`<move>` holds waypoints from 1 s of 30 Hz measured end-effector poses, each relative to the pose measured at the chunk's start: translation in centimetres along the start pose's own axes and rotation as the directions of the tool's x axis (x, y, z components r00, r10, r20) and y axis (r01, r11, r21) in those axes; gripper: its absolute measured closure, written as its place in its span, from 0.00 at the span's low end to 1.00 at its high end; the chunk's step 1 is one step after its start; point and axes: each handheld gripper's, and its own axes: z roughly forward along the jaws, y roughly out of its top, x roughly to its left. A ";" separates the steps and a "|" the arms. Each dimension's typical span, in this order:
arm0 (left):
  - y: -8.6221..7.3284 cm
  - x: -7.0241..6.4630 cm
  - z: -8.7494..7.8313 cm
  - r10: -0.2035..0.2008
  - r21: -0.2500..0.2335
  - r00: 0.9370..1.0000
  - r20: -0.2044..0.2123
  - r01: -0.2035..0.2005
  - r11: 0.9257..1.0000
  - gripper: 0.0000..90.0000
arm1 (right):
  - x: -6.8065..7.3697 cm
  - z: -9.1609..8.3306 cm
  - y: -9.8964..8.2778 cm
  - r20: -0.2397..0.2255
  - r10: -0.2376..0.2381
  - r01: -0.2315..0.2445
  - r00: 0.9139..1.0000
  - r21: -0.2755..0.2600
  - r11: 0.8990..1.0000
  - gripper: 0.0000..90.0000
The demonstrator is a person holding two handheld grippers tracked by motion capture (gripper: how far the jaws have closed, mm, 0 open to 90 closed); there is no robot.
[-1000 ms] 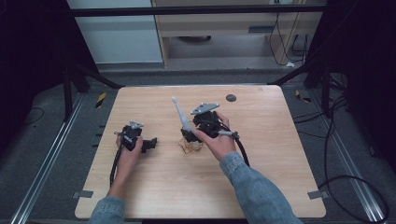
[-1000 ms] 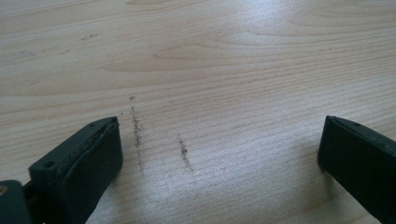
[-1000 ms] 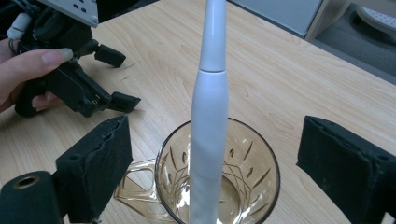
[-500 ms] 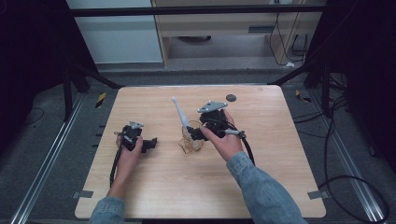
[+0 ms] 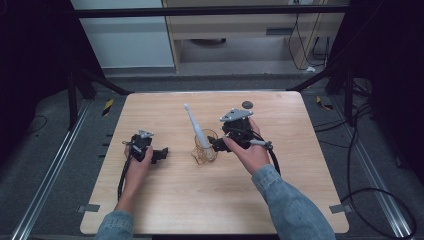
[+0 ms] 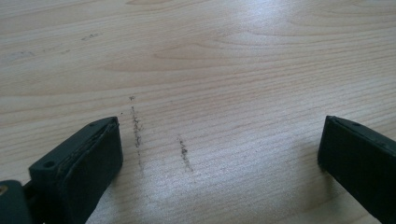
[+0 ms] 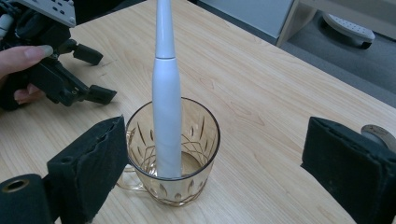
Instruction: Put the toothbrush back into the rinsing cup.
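An amber cut-glass cup (image 5: 205, 150) stands on the wooden table (image 5: 170, 200) with a white electric toothbrush (image 5: 194, 125) leaning upright in it. My right gripper (image 5: 214, 145) is open just right of the cup. In the right gripper view the cup (image 7: 191, 154) and toothbrush (image 7: 166, 102) stand just ahead of my right gripper (image 7: 215, 177), between its wide-apart jaws; whether the left jaw touches the glass I cannot tell. My left gripper (image 5: 161, 153) rests open on the table at the left, nothing between its jaws (image 6: 219, 158).
A small dark round disc (image 5: 247, 104) lies near the table's far edge, also seen behind the right jaw as a disc (image 7: 376, 133). My left gripper (image 7: 88, 74) and its hand sit beyond the cup. Faint dark scuff marks (image 6: 182, 151) streak the wood.
My right gripper has shifted slightly right, back from the cup. The cup, the toothbrush and the left gripper have stayed put.
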 end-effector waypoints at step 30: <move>0.0 0.0 0.0 0.000 0.000 1.000 0.000 0.000 1.000 0.00 | -3.7 -3.1 -3.6 0.052 0.071 -0.070 0.996 -0.022 0.997 0.09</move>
